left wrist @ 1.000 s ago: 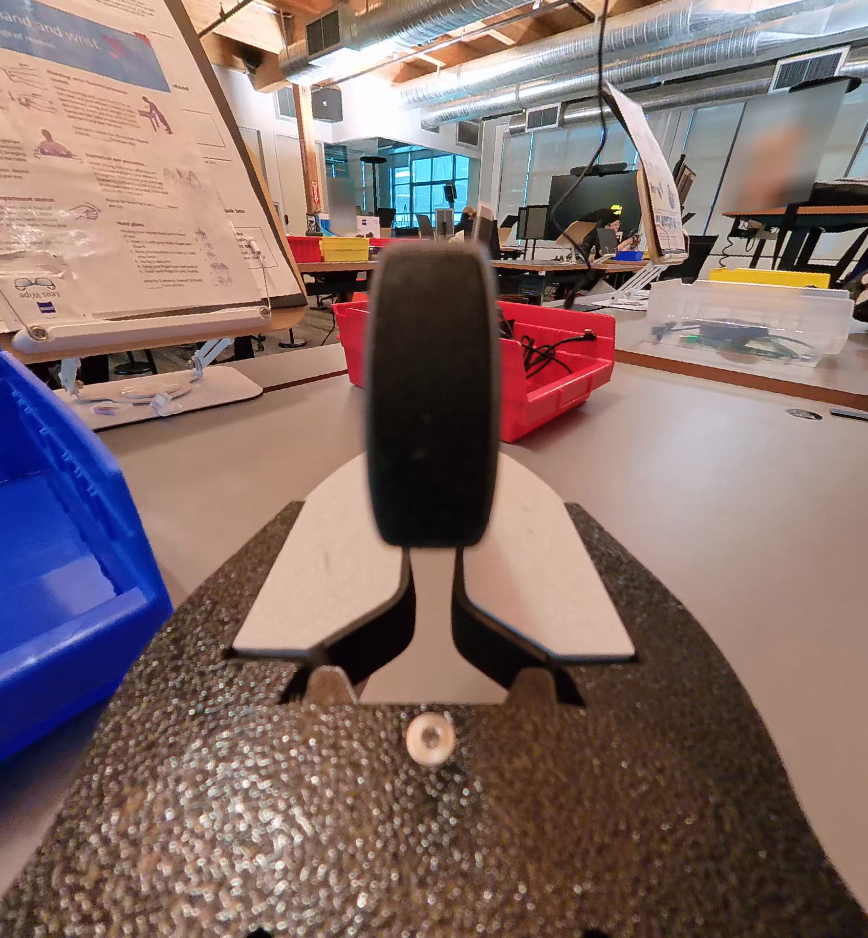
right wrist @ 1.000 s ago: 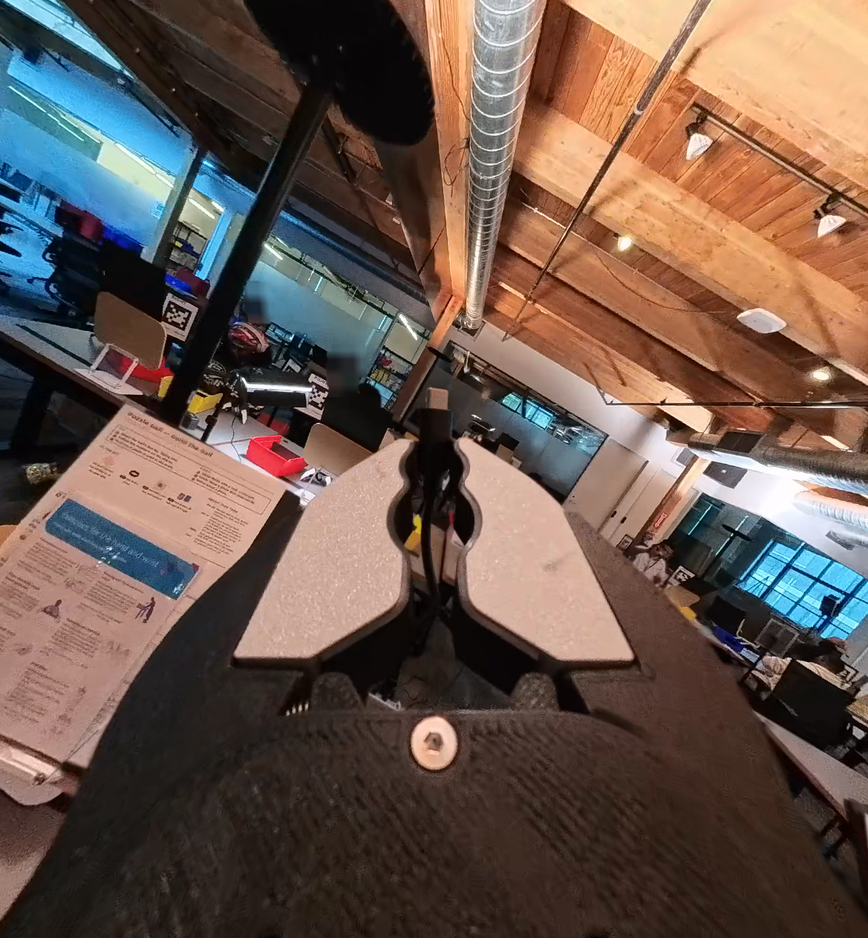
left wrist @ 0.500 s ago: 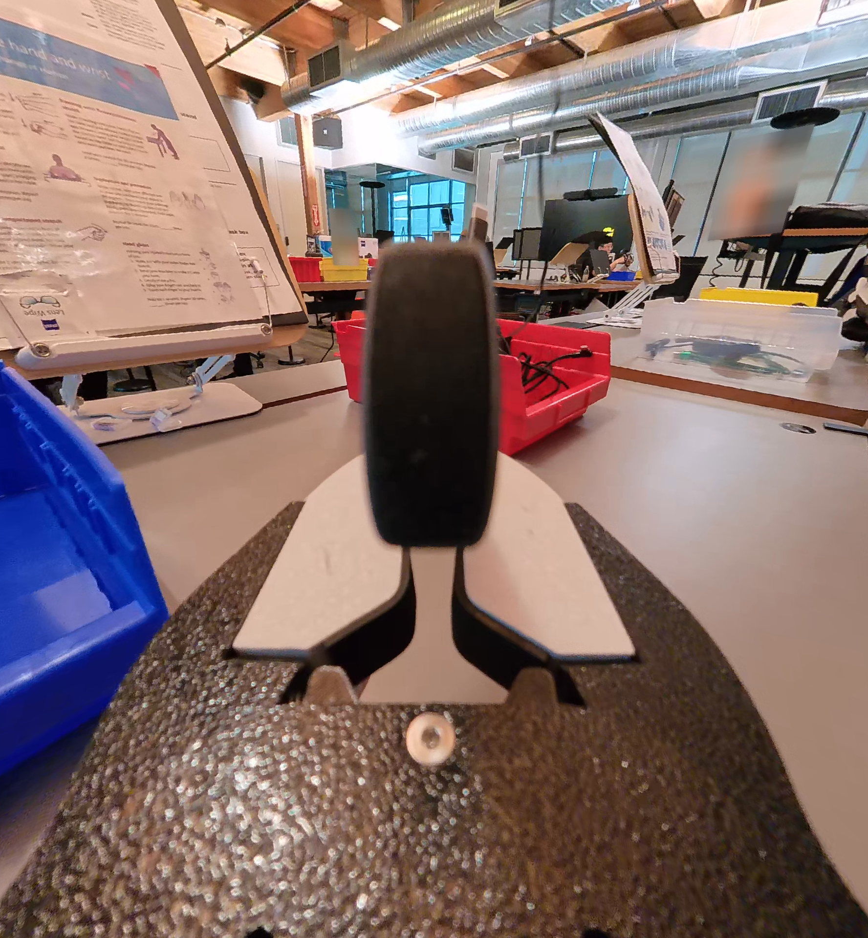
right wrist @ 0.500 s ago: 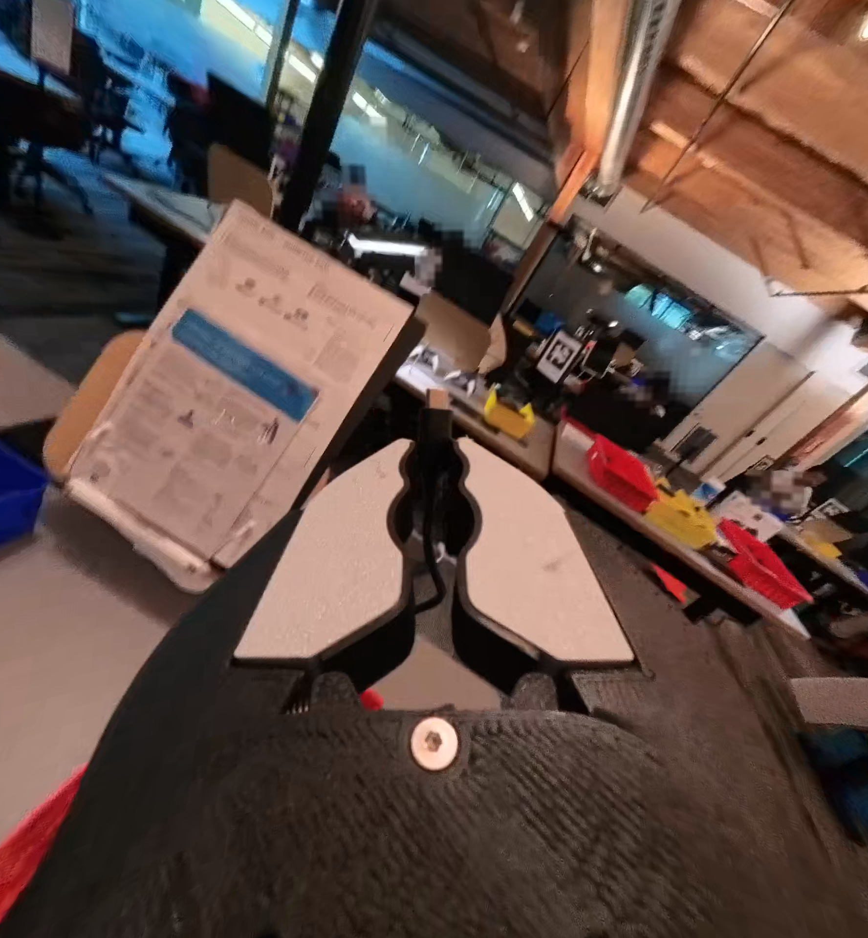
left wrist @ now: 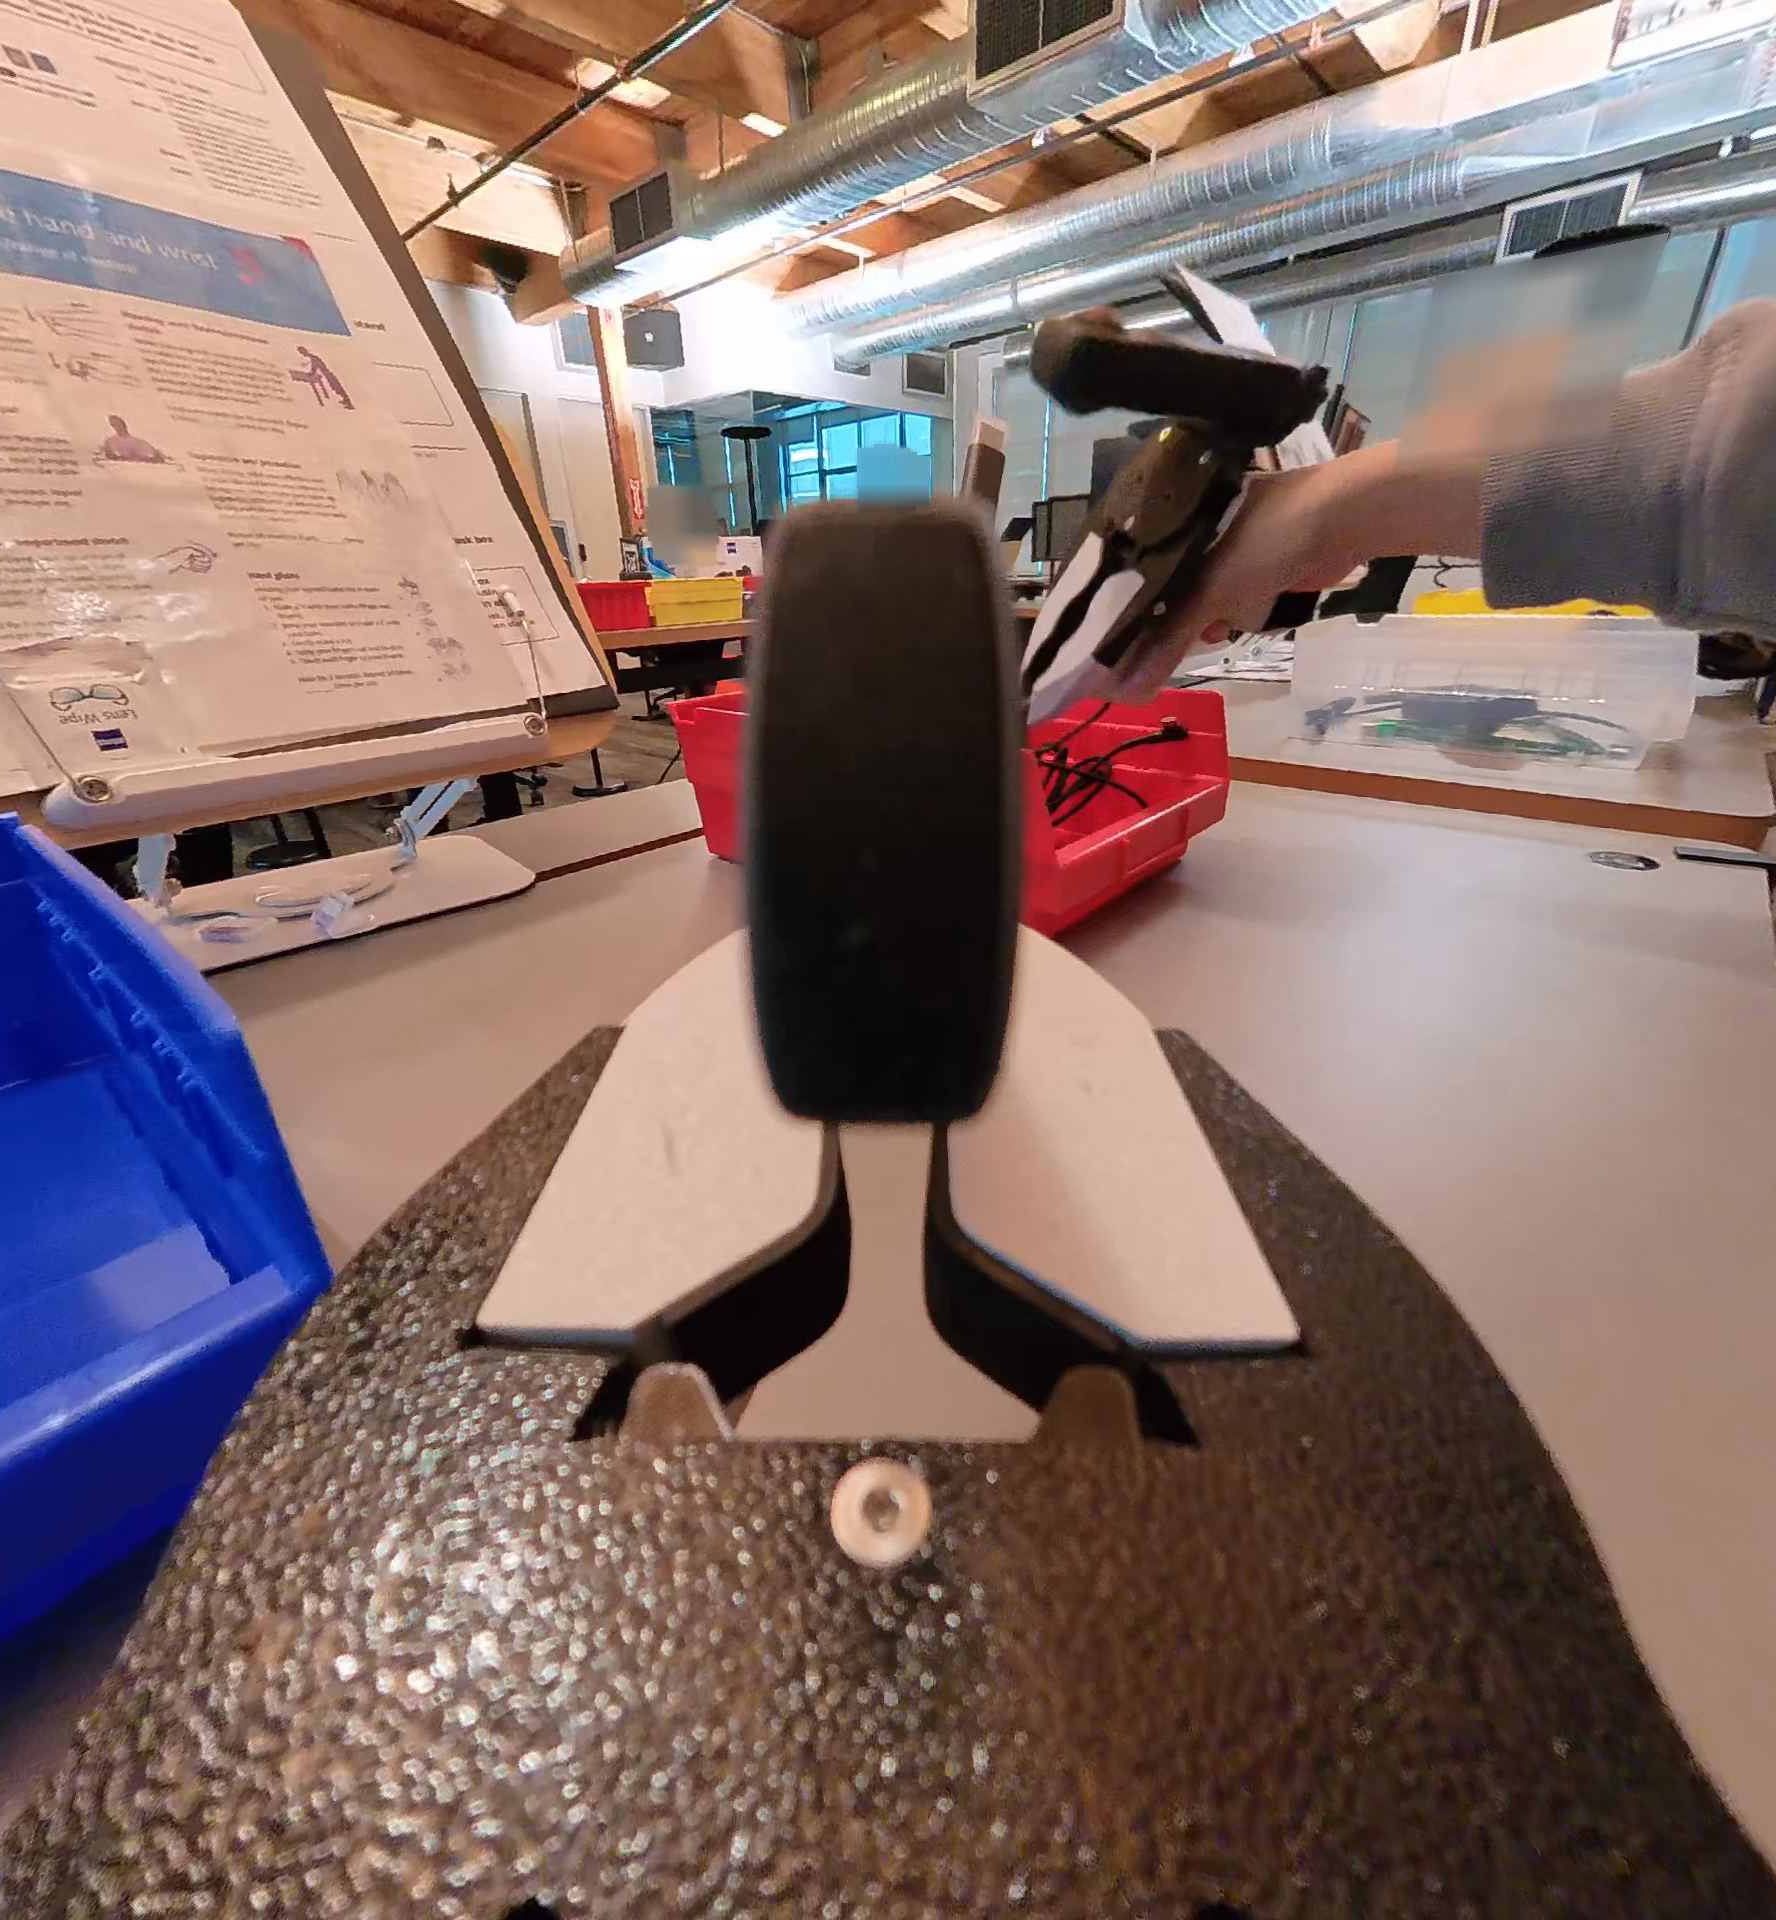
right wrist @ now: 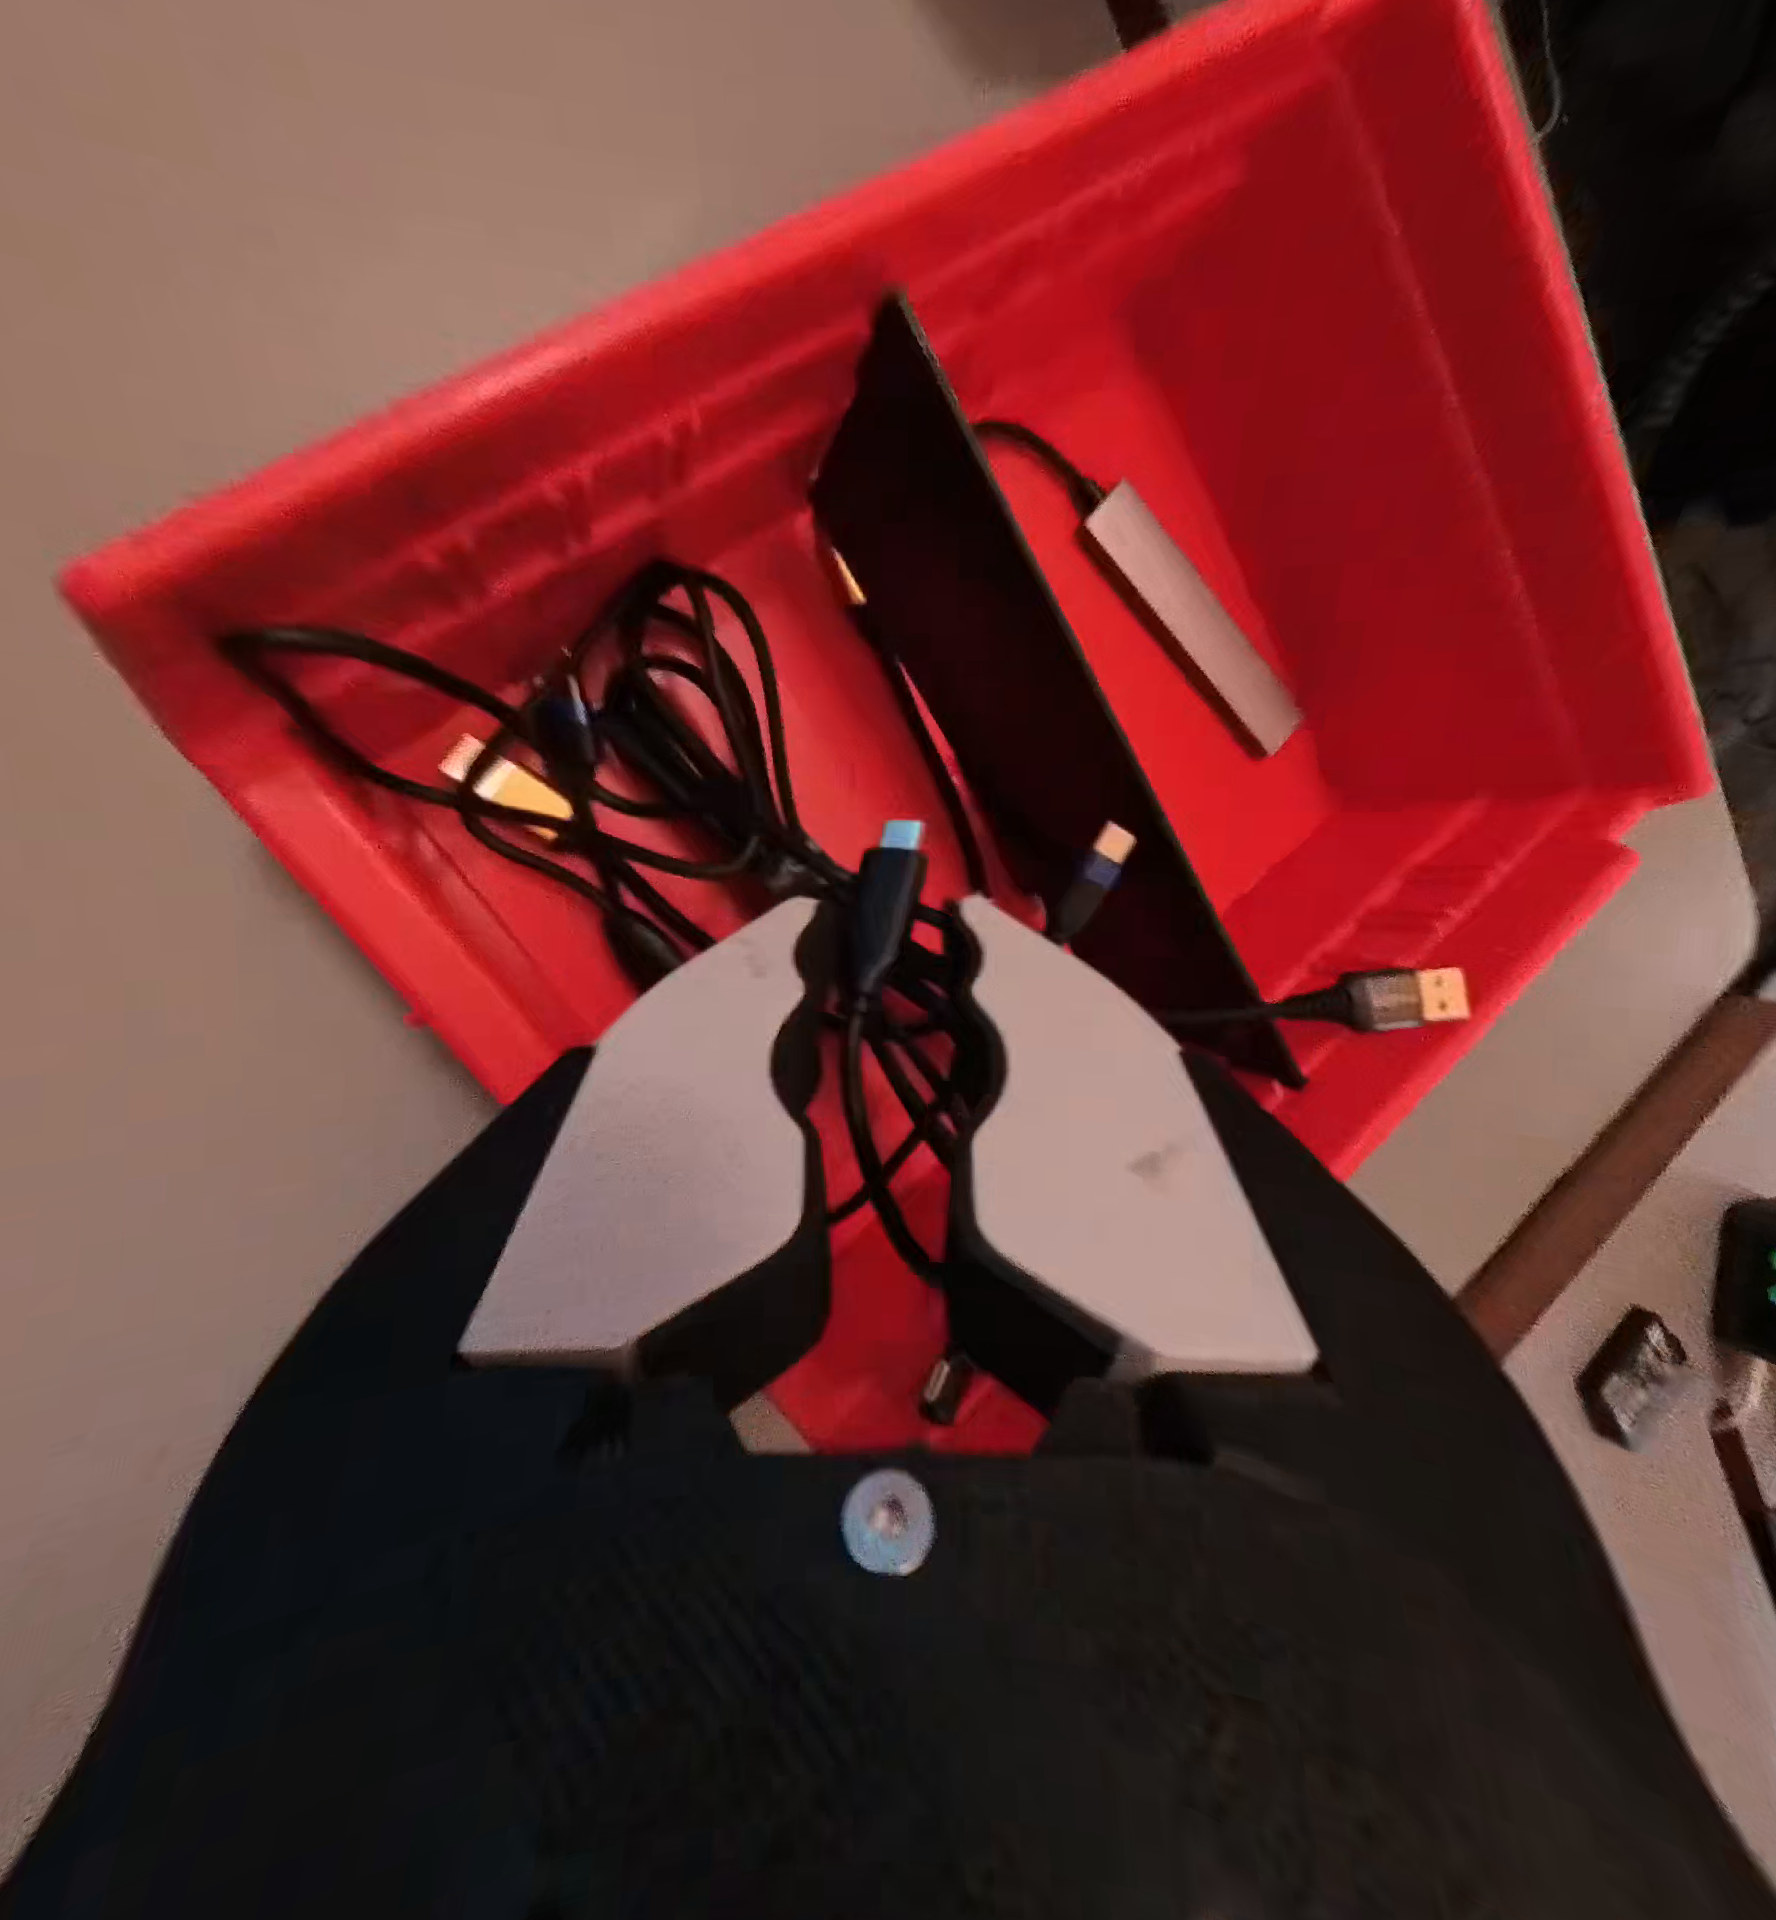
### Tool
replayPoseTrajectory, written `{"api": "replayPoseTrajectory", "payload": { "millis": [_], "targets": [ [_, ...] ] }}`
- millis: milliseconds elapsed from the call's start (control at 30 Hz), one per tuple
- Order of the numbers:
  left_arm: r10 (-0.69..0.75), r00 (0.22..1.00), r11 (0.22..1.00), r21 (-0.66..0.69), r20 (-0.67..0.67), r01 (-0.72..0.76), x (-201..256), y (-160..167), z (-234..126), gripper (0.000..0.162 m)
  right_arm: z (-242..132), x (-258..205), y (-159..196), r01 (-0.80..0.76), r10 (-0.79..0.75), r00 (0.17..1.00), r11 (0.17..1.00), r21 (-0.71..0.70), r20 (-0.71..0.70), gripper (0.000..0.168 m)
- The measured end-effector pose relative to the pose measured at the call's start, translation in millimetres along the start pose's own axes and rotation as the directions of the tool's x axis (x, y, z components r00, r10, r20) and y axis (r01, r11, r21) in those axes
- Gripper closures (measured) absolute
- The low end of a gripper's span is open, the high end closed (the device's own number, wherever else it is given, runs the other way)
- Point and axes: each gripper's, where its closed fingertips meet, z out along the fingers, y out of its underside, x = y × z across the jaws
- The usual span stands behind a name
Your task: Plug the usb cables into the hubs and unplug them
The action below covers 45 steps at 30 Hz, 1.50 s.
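On my far left a blue plastic bin (left wrist: 84, 1195) sits on the grey desk (left wrist: 1383, 1039), under a tilted paper instruction sheet (left wrist: 188, 416). My left gripper (left wrist: 879, 831) has its fingers pressed on a black oval hub (left wrist: 879, 790), held upright above the desk. Beyond it stands the red plastic bin (right wrist: 1227, 260). My right gripper (right wrist: 879, 925) hangs over that bin, fingers clamped on a black usb cable (right wrist: 884, 914) with a pale blue plug. Loose black cables (right wrist: 655, 727) fill the bin's left compartment; a slim grey hub (right wrist: 1190, 623) lies in the right.
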Motion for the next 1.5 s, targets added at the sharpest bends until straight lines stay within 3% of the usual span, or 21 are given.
{"api": "replayPoseTrajectory", "payload": {
  "millis": [67,100,167,233,300,400,467,567,667,700,800,900,967,1033,1067,1100,1133,1200,1267,1367,1500],
  "targets": [
    [0.001,1.000,1.000,-0.006,-0.003,-0.001,0.4,0.9,0.4,0.150,-6.0,28.2,8.6,-0.025,0.024,0.988,1.000,-0.007,-0.155,0.110],
    [0.002,1.000,1.000,-0.011,-0.011,-0.002,1.4,1.4,0.9,0.150,-16.0,34.7,6.3,-0.074,0.082,0.980,0.996,0.054,-0.179,0.110],
    [0.010,1.000,1.000,-0.026,-0.027,-0.011,4.0,3.3,2.3,0.150,-40.1,22.0,-15.1,-0.167,0.190,0.980,0.947,0.275,-0.061,0.106],
    [0.016,0.999,0.998,-0.052,-0.051,-0.019,7.6,6.6,4.8,0.150,-69.5,-15.9,-37.5,-0.175,0.143,0.984,0.868,0.464,0.104,0.095],
    [0.015,0.995,0.996,-0.084,-0.102,-0.024,14.0,10.8,7.6,0.150,-91.8,-73.6,-57.8,-0.129,-0.008,0.975,0.795,0.593,0.223,0.092],
    [-0.085,0.965,0.992,-0.113,-0.249,0.059,29.9,12.8,12.1,0.151,-92.0,-159.0,-68.2,-0.065,-0.181,0.935,0.757,0.650,0.304,0.090],
    [-0.197,0.913,0.980,-0.061,-0.357,0.187,39.7,2.4,13.5,0.151,-83.2,-200.7,-75.5,-0.122,-0.202,0.906,0.718,0.686,0.373,0.092],
    [-0.222,0.867,0.964,0.031,-0.445,0.263,47.7,-12.8,10.2,0.149,-66.7,-235.9,-84.4,-0.251,-0.163,0.873,0.657,0.710,0.460,0.095],
    [-0.190,0.852,0.970,0.041,-0.488,0.240,58.4,-12.6,5.9,0.149,-80.0,-255.4,-109.4,-0.433,-0.178,0.813,0.451,0.780,0.554,0.117],
    [-0.182,0.839,0.971,0.043,-0.513,0.237,63.5,-13.1,4.2,0.150,-83.0,-263.4,-117.3,-0.461,-0.201,0.794,0.417,0.783,0.574,0.121],
    [-0.190,0.814,0.962,0.062,-0.549,0.267,71.0,-17.3,3.7,0.150,-85.0,-293.3,-129.0,-0.426,-0.317,0.735,0.471,0.772,0.599,0.124],
    [-0.179,0.832,0.967,0.064,-0.524,0.248,69.0,-15.3,6.2,0.150,-94.6,-295.0,-135.2,-0.448,-0.336,0.733,0.414,0.792,0.591,0.130],
    [-0.171,0.884,0.971,0.077,-0.436,0.226,57.5,-13.4,9.9,0.150,-82.7,-293.3,-123.5,-0.456,-0.270,0.692,0.555,0.696,0.670,0.115],
    [-0.164,0.944,0.976,0.093,-0.286,0.197,39.0,-11.2,13.8,0.151,-74.6,-296.7,-95.6,-0.375,-0.241,0.641,0.730,0.572,0.729,0.124],
    [-0.149,0.968,0.982,0.085,-0.203,0.169,29.9,-8.6,15.4,0.150,-72.0,-287.8,-86.1,-0.320,-0.213,0.699,0.760,0.565,0.683,0.127],
    [-0.117,0.986,0.990,0.061,-0.123,0.125,21.9,-4.8,16.9,0.151,-69.6,-268.1,-84.2,-0.275,-0.158,0.803,0.756,0.594,0.574,0.119],
    [-0.076,0.996,0.997,0.013,-0.044,0.077,14.4,1.4,19.2,0.150,-74.3,-246.7,-87.1,-0.233,-0.108,0.889,0.729,0.643,0.445,0.113],
    [-0.013,0.997,0.993,-0.117,0.075,0.022,3.6,17.1,24.9,0.150,-101.2,-221.8,-105.1,-0.165,-0.059,0.965,0.625,0.763,0.257,0.121],
    [0.012,0.993,0.979,-0.204,0.115,0.011,3.7,28.2,31.4,0.150,-120.8,-232.6,-128.8,-0.055,-0.116,0.984,0.533,0.844,0.138,0.125],
    [0.038,0.994,0.947,-0.320,0.101,-0.004,13.4,44.5,41.8,0.150,-111.0,-258.3,-161.0,0.145,-0.174,0.982,0.457,0.878,-0.071,0.124],
    [0.057,0.993,0.940,-0.341,0.102,-0.019,19.9,47.8,47.9,0.155,-87.4,-281.7,-177.2,0.141,-0.239,0.971,0.485,0.863,-0.024,0.124]
  ]
}}
